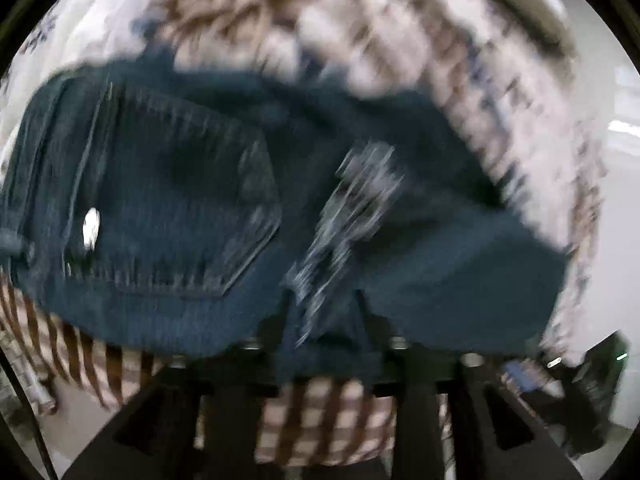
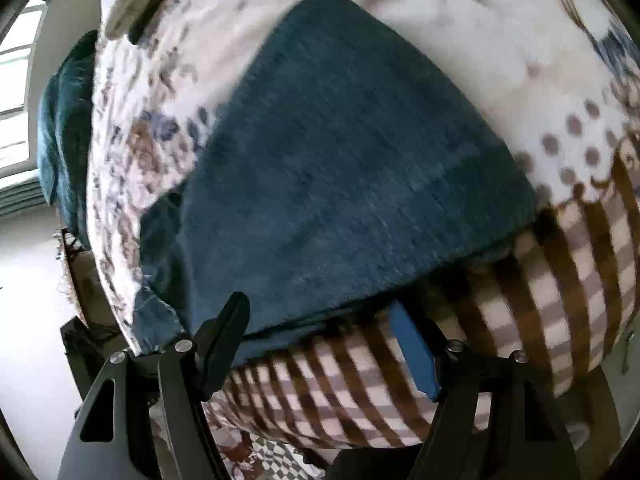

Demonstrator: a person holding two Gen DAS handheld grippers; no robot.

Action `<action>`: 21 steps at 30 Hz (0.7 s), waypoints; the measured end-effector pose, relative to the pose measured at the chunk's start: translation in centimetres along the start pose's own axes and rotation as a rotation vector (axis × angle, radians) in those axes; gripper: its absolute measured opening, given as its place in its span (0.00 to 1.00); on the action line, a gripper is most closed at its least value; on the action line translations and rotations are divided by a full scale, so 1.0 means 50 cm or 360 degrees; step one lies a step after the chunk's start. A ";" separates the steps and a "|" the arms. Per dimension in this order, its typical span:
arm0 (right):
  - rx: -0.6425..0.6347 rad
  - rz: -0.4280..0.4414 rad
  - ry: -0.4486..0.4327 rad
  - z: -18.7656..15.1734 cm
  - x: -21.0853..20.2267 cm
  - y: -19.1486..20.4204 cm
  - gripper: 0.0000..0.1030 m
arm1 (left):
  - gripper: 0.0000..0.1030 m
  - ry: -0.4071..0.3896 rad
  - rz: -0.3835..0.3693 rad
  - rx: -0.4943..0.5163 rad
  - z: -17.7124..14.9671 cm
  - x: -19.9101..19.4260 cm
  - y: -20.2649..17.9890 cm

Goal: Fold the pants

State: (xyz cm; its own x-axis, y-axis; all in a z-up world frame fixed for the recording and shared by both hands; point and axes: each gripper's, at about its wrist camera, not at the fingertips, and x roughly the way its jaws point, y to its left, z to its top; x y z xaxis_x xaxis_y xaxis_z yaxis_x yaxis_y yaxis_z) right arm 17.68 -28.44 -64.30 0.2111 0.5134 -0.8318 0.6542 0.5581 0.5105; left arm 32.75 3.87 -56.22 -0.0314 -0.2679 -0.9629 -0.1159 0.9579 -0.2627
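Observation:
Dark blue jeans [image 1: 192, 200] lie on a bed with a patterned cover; the left wrist view is motion-blurred. A back pocket and a frayed rip [image 1: 348, 216] show there. My left gripper [image 1: 324, 320] is shut on a fold of the jeans near the rip. In the right wrist view the jeans [image 2: 340, 168] lie folded flat. My right gripper [image 2: 320, 320] is open at the near edge of the jeans, its left finger [image 2: 228, 332] on the denim and its blue-padded right finger [image 2: 414, 352] over the checked cover.
The bed cover [image 2: 520, 300] is brown-and-white checked near me and floral and dotted farther off. A dark green blanket [image 2: 68, 132] hangs at the bed's far left by a window. The floor [image 2: 32, 320] lies at lower left.

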 end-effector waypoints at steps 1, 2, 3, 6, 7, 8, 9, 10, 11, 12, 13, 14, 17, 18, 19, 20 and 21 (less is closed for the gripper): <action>-0.0008 0.0013 -0.0013 0.001 -0.004 0.006 0.73 | 0.41 -0.0030 -0.0053 0.0016 0.012 -0.007 -0.009; -0.0030 0.0022 -0.0038 0.003 -0.007 0.016 0.73 | 0.45 -0.0050 -0.0075 0.0047 0.029 -0.007 -0.022; -0.0047 0.0010 -0.0057 0.005 -0.007 0.024 0.70 | 0.45 -0.0065 -0.0070 0.0113 0.051 0.004 -0.042; -0.0077 -0.0028 -0.0077 0.016 0.002 0.030 0.61 | 0.45 -0.0050 0.0182 0.0265 0.096 0.074 -0.065; -0.0072 -0.0057 -0.0072 0.021 0.008 0.024 0.56 | 0.47 -0.0020 0.0228 0.0285 0.109 0.100 -0.073; -0.0059 -0.0090 -0.0057 0.025 0.015 0.017 0.53 | 0.48 0.0011 0.0231 0.0272 0.119 0.118 -0.064; -0.0030 -0.0131 -0.0033 0.028 0.021 0.007 0.50 | 0.48 0.0027 0.0211 0.0252 0.126 0.128 -0.056; 0.0018 -0.0162 0.0001 0.030 0.024 -0.005 0.50 | 0.48 0.0032 0.0199 0.0253 0.126 0.128 -0.055; 0.0041 -0.0147 0.0016 0.030 0.023 -0.011 0.50 | 0.48 0.0031 0.0192 0.0253 0.126 0.125 -0.059; 0.0041 -0.0140 0.0022 0.030 0.020 -0.012 0.50 | 0.48 0.0015 0.0179 0.0234 0.119 0.102 -0.055; 0.0028 -0.0145 0.0034 0.028 0.014 -0.008 0.50 | 0.48 0.0001 0.0173 0.0213 0.110 0.050 -0.002; 0.0011 -0.0158 0.0046 0.025 0.009 -0.001 0.50 | 0.48 -0.0034 0.0151 0.0163 0.103 0.027 0.003; -0.0092 -0.0187 0.0033 0.012 -0.017 0.048 0.54 | 0.48 -0.0183 0.0057 -0.0054 0.055 -0.082 0.091; -0.0154 -0.0194 0.0018 0.007 -0.026 0.073 0.54 | 0.50 -0.0219 0.0067 -0.0106 0.035 -0.103 0.118; -0.0228 -0.0192 -0.0003 0.001 -0.035 0.106 0.54 | 0.54 -0.0261 0.0074 -0.0163 0.021 -0.122 0.149; -0.0281 -0.0157 -0.0020 -0.001 -0.040 0.134 0.54 | 0.69 -0.0303 0.0088 -0.0231 -0.005 -0.141 0.178; -0.0362 -0.0099 -0.0023 0.003 -0.037 0.177 0.54 | 0.79 -0.0328 0.0115 -0.0314 -0.023 -0.161 0.224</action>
State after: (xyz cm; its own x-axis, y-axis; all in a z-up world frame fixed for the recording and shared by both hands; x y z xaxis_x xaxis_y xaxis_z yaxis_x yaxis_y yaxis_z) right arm 23.18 -24.53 -58.25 0.1870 0.4648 -0.8655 0.4859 0.7219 0.4927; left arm 30.54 16.61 -51.36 0.1535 -0.1534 -0.9762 -0.3119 0.9298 -0.1952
